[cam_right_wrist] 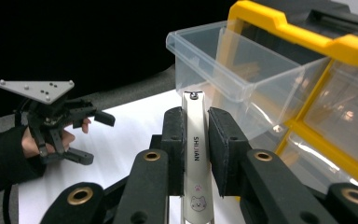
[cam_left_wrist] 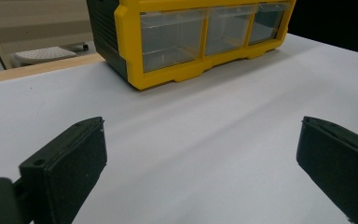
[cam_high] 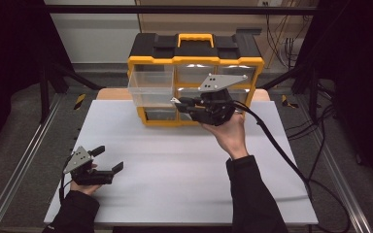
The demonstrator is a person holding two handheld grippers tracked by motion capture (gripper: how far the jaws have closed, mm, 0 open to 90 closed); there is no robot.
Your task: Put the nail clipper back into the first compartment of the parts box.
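One word can be read: "SHIJIAN", printed lengthwise in small dark letters down the flat metal face of the nail clipper [cam_right_wrist: 194,154], which sits pinched between the two black fingers [cam_right_wrist: 173,149] of the right gripper [cam_right_wrist: 195,151]. Below the fingers, near the clipper's lower end, there is a small cartoon animal face.

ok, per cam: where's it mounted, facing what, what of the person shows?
High view: above the table, looking down; both forearms, left hand-held gripper, right hand-held gripper.
Left gripper view: low, facing the yellow organizer; own open jaws.
Right gripper view: facing the pulled-out clear drawer; jaws shut on a nail clipper.
All share the organizer.
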